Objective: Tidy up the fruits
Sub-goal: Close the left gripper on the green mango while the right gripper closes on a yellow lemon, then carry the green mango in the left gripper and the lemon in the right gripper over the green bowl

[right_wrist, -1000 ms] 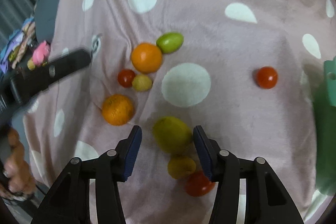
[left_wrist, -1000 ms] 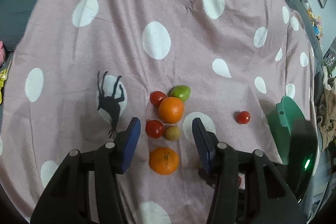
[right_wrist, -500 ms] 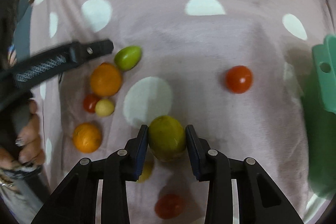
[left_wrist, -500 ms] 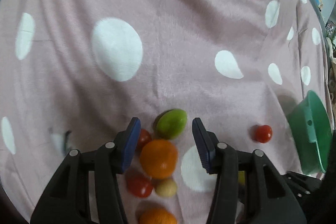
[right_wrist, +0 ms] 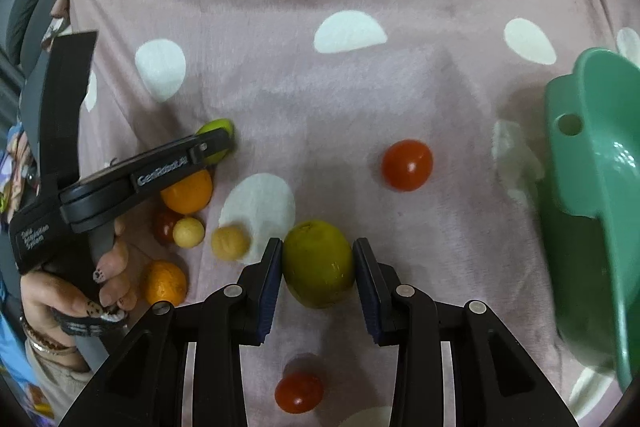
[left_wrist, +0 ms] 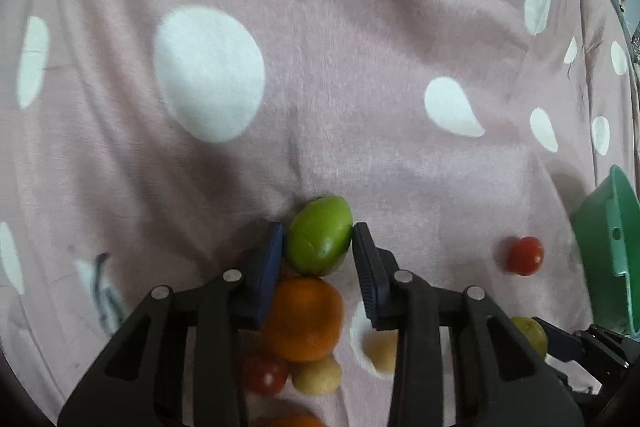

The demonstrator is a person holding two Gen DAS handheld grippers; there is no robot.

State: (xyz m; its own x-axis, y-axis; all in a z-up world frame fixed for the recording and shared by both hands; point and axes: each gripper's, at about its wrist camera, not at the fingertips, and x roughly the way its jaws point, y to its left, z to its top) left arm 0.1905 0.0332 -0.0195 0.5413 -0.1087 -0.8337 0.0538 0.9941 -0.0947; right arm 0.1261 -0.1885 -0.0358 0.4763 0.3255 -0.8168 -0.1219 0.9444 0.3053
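The left gripper is pinching the green fruit, its jaws having just been closing across the fruit's short axis. The right gripper is clamping the yellow-green fruit likewise, both fruits sitting squarely between their jaws on the spotted blanket. The green bin is standing to the right, nearer the right gripper, so that hand likely delivers first.
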